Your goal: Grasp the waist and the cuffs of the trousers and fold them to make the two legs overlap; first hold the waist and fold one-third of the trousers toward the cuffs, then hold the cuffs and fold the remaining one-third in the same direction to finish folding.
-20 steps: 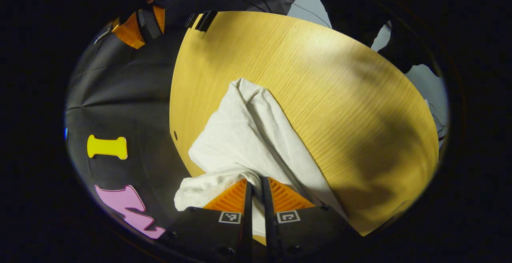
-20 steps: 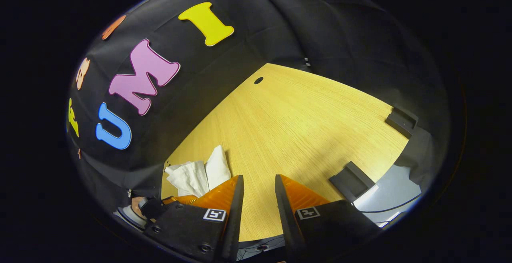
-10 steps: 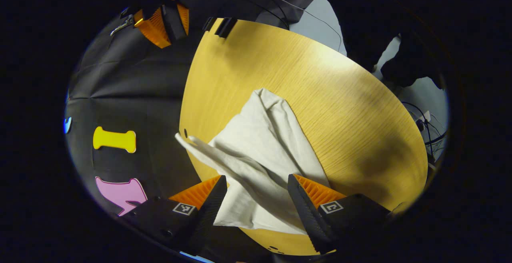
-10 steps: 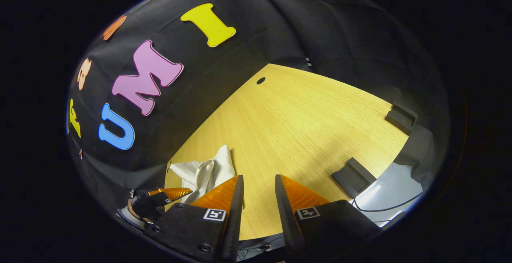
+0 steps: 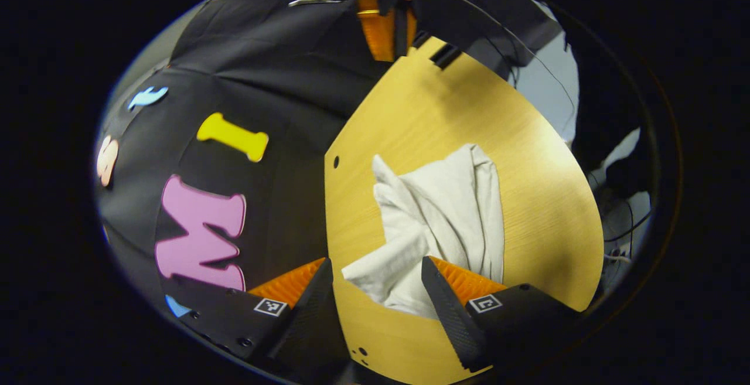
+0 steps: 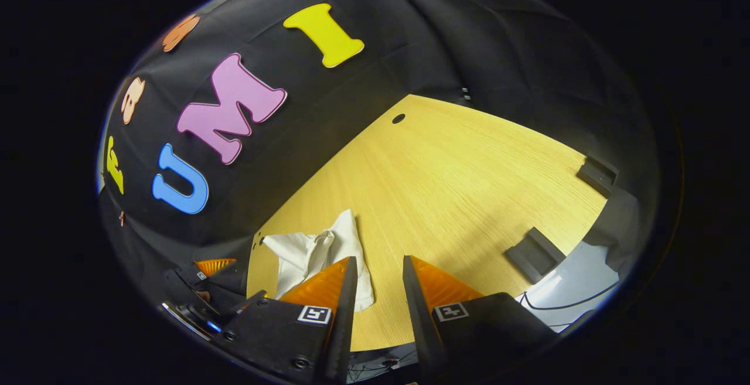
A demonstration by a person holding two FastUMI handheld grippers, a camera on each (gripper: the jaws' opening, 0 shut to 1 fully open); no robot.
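Trousers lie bunched on the desk, held by neither gripper.

The trousers sit crumpled near the desk edge by the black cloth wall; the left gripper hangs above them with its fingers spread wide and nothing between them, and the right gripper, fingers parted and empty, hovers off to the side. The likely trouble: waist and cuffs are hard to tell apart in this heap, so a grasp may catch a stray fold, or drag cloth off the near edge.
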